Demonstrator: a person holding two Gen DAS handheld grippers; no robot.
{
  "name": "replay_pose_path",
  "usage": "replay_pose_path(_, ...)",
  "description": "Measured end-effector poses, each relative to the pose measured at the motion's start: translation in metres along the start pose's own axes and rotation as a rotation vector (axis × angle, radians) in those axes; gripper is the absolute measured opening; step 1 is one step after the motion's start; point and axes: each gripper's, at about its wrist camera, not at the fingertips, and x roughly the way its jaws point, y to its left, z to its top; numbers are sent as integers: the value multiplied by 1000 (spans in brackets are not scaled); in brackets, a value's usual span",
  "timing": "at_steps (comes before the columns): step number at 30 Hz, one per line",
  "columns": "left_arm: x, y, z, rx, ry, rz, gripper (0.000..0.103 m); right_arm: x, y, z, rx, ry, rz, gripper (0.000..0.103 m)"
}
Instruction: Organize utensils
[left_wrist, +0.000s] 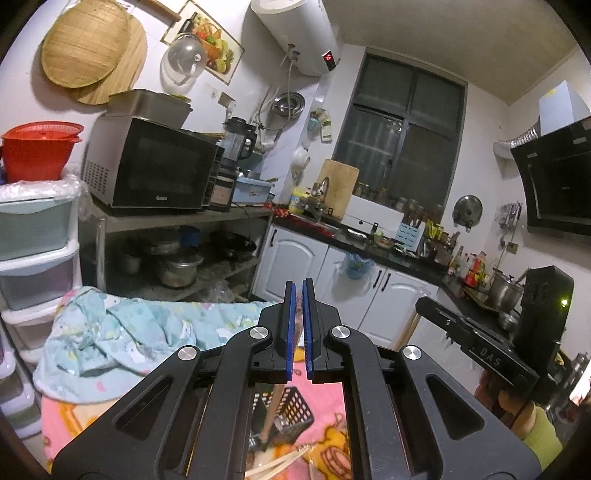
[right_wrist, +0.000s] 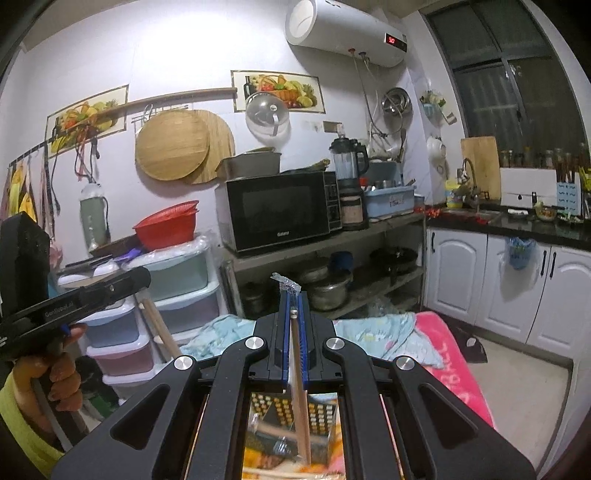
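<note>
My right gripper (right_wrist: 294, 295) is shut on a thin wooden-handled utensil (right_wrist: 298, 373) in a clear plastic sleeve. The sleeve's tip sticks out past the fingertips, and the handle slants down into a black mesh basket (right_wrist: 317, 410) below. A metal fork (right_wrist: 280, 448) lies in that basket. My left gripper (left_wrist: 299, 295) is shut with nothing visible between its blue pads. Beneath it I see the same basket (left_wrist: 295, 406) with a wooden handle (left_wrist: 270, 413) leaning in it. Loose chopsticks (left_wrist: 280, 467) lie on the pink blanket (left_wrist: 325, 398). Each gripper is held by a hand, seen from the other's view.
A light blue cloth (left_wrist: 122, 332) lies bunched at the blanket's far end. Beyond stand plastic drawers (right_wrist: 177, 291), a shelf rack with a microwave (right_wrist: 280, 210) and pots, white cabinets (right_wrist: 509, 280) under a black counter, and a stove with a steel pot (left_wrist: 504, 293).
</note>
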Motion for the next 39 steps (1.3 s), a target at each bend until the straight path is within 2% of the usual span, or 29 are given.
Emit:
replay_pose_path(9, 26, 7, 11, -14, -1, 9, 2, 19, -1, 13, -5, -39, 1, 4)
replay_pose_path(20, 59, 20, 3, -42, 50, -1, 2, 44, -6, 14, 2, -19, 4, 4)
replay_pose_path(39, 91, 31, -26, -73, 136, -11, 2, 85, -17, -27, 33, 56, -22, 5)
